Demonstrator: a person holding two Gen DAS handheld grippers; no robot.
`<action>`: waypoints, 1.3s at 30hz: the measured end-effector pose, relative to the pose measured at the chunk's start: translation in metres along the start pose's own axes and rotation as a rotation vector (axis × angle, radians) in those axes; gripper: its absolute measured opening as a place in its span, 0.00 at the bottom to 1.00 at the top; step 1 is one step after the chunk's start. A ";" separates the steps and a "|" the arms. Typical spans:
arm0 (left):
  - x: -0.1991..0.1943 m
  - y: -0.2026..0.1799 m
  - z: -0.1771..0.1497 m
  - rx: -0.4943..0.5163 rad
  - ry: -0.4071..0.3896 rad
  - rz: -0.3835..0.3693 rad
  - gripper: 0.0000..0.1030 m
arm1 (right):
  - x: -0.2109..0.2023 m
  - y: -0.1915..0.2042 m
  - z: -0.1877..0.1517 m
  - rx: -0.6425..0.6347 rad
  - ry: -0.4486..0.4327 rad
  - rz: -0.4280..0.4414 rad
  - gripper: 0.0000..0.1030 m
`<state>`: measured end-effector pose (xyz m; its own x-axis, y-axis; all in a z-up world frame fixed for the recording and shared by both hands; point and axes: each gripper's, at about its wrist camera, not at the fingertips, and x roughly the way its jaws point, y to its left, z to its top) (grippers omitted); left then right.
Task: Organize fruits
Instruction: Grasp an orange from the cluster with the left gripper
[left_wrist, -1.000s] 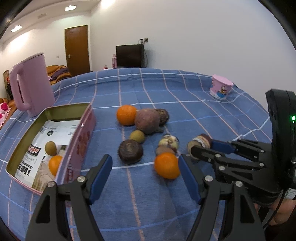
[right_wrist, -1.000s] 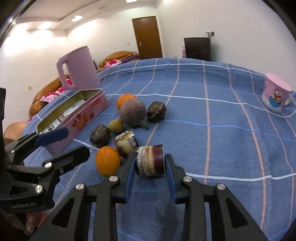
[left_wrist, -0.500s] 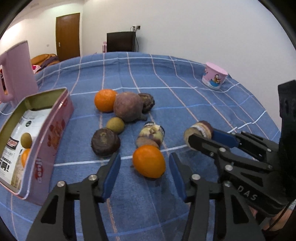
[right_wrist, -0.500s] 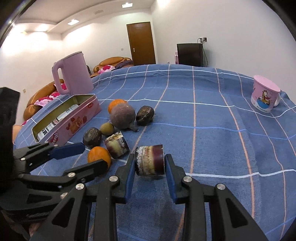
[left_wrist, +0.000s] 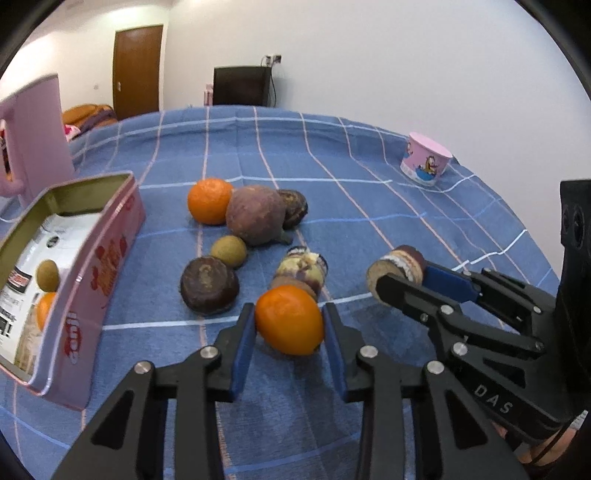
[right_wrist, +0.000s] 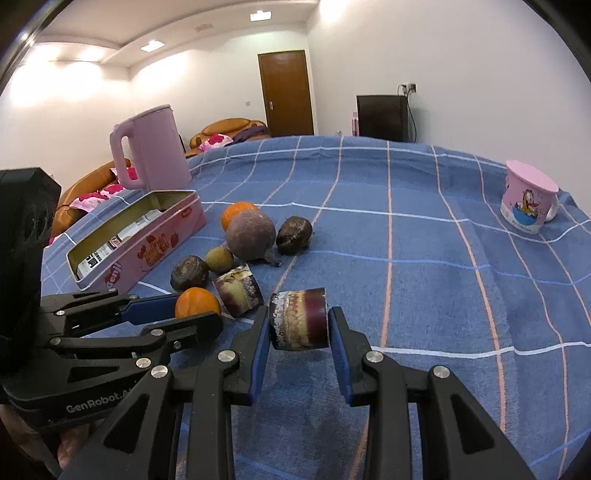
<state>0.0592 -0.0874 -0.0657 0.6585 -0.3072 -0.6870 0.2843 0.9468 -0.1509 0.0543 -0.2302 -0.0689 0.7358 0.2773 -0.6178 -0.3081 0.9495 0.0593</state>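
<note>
My left gripper (left_wrist: 290, 326) is shut on an orange (left_wrist: 289, 320) on the blue checked cloth; it also shows in the right wrist view (right_wrist: 197, 302). My right gripper (right_wrist: 299, 328) is shut on a short purple sugarcane piece (right_wrist: 299, 318), held just above the cloth; it shows in the left wrist view (left_wrist: 397, 266). Behind lie a second cane piece (left_wrist: 303, 269), a dark round fruit (left_wrist: 208, 285), a small green-brown fruit (left_wrist: 228, 251), a large purple fruit (left_wrist: 256, 220), another orange (left_wrist: 209, 201) and a dark fruit (left_wrist: 293, 207). The pink tin (left_wrist: 110, 251) at left holds a small orange and a green-brown fruit.
A pink kettle (right_wrist: 147, 147) stands behind the tin. A pink cartoon cup (right_wrist: 528, 202) sits at the far right near the table edge. A sofa, a door and a dark cabinet are beyond the table.
My left gripper moved forward around the near orange and closed on it. My right gripper kept hold of the cane piece and stayed about where it was.
</note>
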 end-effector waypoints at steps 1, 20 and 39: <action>-0.002 -0.001 0.000 0.005 -0.010 0.006 0.36 | 0.000 0.001 0.000 -0.004 -0.004 0.002 0.32; -0.021 -0.006 -0.006 0.047 -0.140 0.080 0.36 | -0.019 0.012 -0.004 -0.057 -0.120 0.009 0.32; -0.032 -0.008 -0.009 0.061 -0.211 0.100 0.36 | -0.033 0.016 -0.009 -0.080 -0.204 0.021 0.32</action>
<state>0.0296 -0.0839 -0.0491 0.8145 -0.2313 -0.5320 0.2474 0.9680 -0.0419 0.0199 -0.2259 -0.0542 0.8331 0.3286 -0.4449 -0.3658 0.9307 0.0026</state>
